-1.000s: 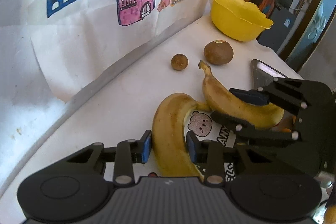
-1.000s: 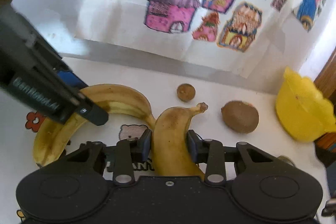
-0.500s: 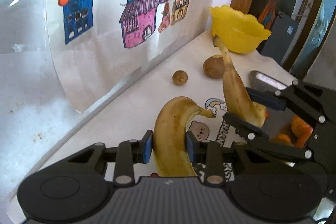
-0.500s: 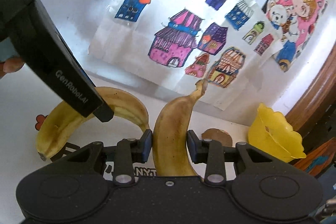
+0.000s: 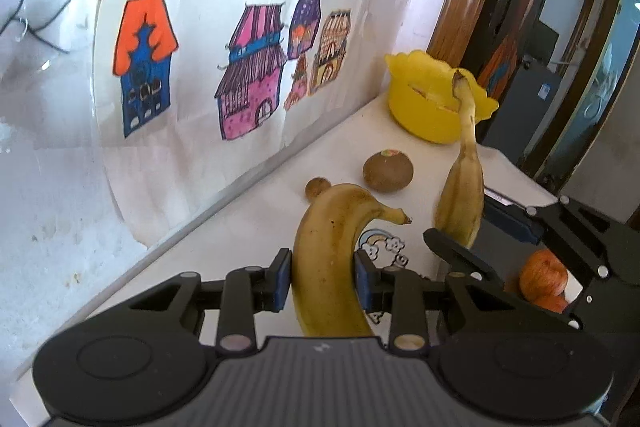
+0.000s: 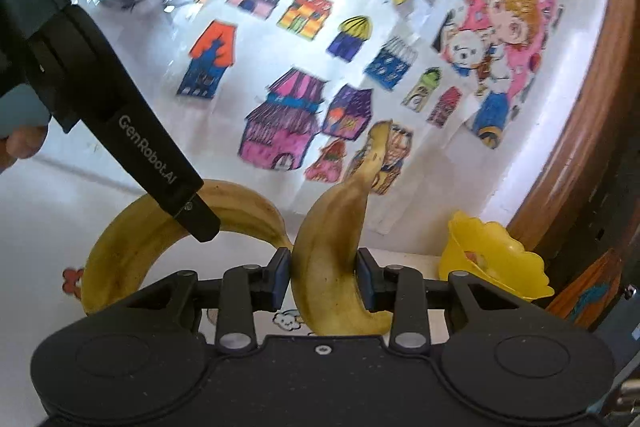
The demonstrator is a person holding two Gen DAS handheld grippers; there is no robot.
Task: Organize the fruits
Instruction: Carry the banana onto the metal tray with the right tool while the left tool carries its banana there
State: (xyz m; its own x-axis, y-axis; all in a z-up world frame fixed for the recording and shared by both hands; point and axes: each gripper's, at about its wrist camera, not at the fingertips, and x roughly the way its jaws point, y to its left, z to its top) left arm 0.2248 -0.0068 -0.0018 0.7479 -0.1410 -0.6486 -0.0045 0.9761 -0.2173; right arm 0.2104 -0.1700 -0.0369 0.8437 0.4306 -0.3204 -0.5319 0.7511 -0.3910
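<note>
Two bananas (image 5: 326,255) (image 6: 332,259) (brown-flecked yellow), each gripper-clamped

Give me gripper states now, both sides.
Left gripper: shut on curved banana.
Right gripper: shut on browner banana, stem up.

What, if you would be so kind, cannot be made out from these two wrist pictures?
- Yellow scalloped plastic bowl: its contents are too small in the left wrist view, blurred in the right.
- Reddish-orange round fruit: partly hidden behind the black right gripper, left wrist view.
- Spotted yellow banana in the left gripper: its rear end is hidden by the gripper body.
- White table: the prints are mostly covered.
</note>
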